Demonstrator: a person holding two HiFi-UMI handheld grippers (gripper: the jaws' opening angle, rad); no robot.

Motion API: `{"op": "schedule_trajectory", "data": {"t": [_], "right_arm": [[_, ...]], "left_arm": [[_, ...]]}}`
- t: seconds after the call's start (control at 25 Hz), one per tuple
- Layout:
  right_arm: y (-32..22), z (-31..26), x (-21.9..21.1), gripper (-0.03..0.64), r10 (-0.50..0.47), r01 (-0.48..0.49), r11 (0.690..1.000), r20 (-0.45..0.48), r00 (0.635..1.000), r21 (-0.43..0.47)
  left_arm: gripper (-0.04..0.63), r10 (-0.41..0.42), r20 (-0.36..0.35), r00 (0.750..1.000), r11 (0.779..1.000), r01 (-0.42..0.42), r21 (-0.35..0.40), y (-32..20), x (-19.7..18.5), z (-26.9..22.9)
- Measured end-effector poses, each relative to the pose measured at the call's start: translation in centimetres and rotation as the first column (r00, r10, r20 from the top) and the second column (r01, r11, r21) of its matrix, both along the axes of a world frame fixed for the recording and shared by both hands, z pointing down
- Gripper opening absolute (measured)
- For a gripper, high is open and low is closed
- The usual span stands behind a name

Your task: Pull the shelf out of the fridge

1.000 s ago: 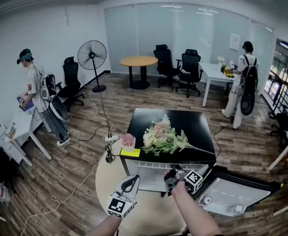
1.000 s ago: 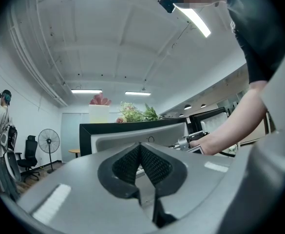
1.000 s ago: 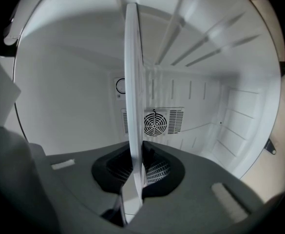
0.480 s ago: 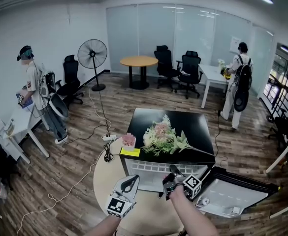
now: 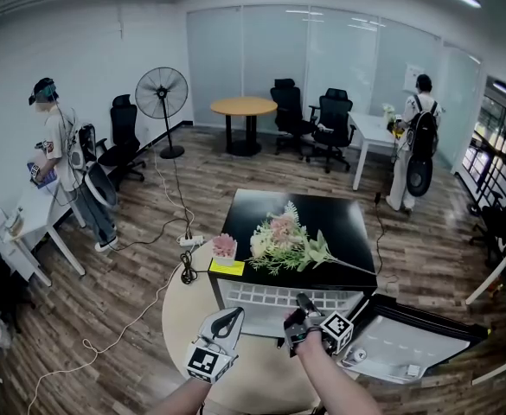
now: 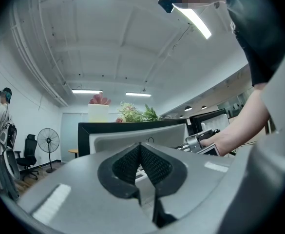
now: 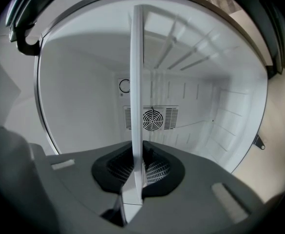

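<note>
1. White plastic shelf (image 7: 138,82) shows edge-on in the right hand-held gripper (image 7: 138,167), whose jaws are clamped on its front edge. The rest of the shelf reaches back into the fridge (image 5: 300,219), toward the vent (image 7: 152,119) in the rear wall.
2. The pull should probably run straight back toward the person and level with the ribs on the side walls. A twist or a tilt could jam the shelf in its slots.
3. The hold is on a thin rim, so a slow, even draw looks safer than a jerk, which could slip the pads off.
4. The left hand-held gripper (image 5: 222,322) hangs in front of the fridge, to the left, with its jaws together and empty. It could steady the far side once the shelf comes free.
5. The door (image 5: 417,344) stands wide open at the right, clear of the path.
6. The fridge top carries flowers (image 5: 283,240) and a yellow block (image 5: 227,266). A round pale surface (image 5: 192,318) lies below the hand-held grippers; I cannot tell whether the fridge stands on it.
7. The room has a wood floor with cables, a floor fan (image 5: 161,93), a round table (image 5: 244,107), office chairs and two people at desks, well apart.
</note>
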State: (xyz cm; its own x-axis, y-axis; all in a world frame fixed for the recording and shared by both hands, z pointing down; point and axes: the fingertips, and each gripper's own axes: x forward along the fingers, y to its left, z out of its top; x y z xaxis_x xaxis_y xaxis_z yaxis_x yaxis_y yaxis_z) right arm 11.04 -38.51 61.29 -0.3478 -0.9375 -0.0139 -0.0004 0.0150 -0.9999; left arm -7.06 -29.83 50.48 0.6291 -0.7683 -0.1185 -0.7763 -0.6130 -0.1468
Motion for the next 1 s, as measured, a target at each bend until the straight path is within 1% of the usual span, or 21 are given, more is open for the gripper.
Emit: {"op": "schedule_trajectory", "data": {"t": [0.24, 0.4, 0.52, 0.68, 1.0], "right_arm": [[1.1, 0.1, -0.1, 0.037, 0.004, -0.004, 1.0, -0.017, 1.0, -0.022], [1.5, 0.0, -0.3, 0.037, 0.001, -0.001, 1.0, -0.015, 1.0, -0.01], [2.2, 0.1, -0.3, 0.037, -0.001, 0.001, 1.0, -0.022, 1.0, -0.017], [3.1, 0.3, -0.4, 0.037, -0.007, 0.006, 1.0, -0.037, 0.999, -0.027], [4.8, 0.3, -0.6, 0.037, -0.016, 0.015, 0.999, -0.04, 0.999, -0.032]], "left_arm": [[0.0, 0.001, -0.009, 1.0, 1.0, -0.001, -0.007, -0.4, 0.1, 0.3], [0.0, 0.01, -0.01, 1.0, 1.0, -0.01, -0.013, -0.3, 0.5, 0.5], [0.0, 0.014, -0.009, 1.0, 1.0, -0.014, -0.016, -0.2, 0.6, 0.8], [0.0, 0.008, -0.016, 1.0, 1.0, -0.008, -0.016, -0.4, 0.4, 0.5], [0.0, 0.014, -0.024, 1.0, 1.0, -0.014, -0.004, -0.4, 0.4, -0.1]]}}
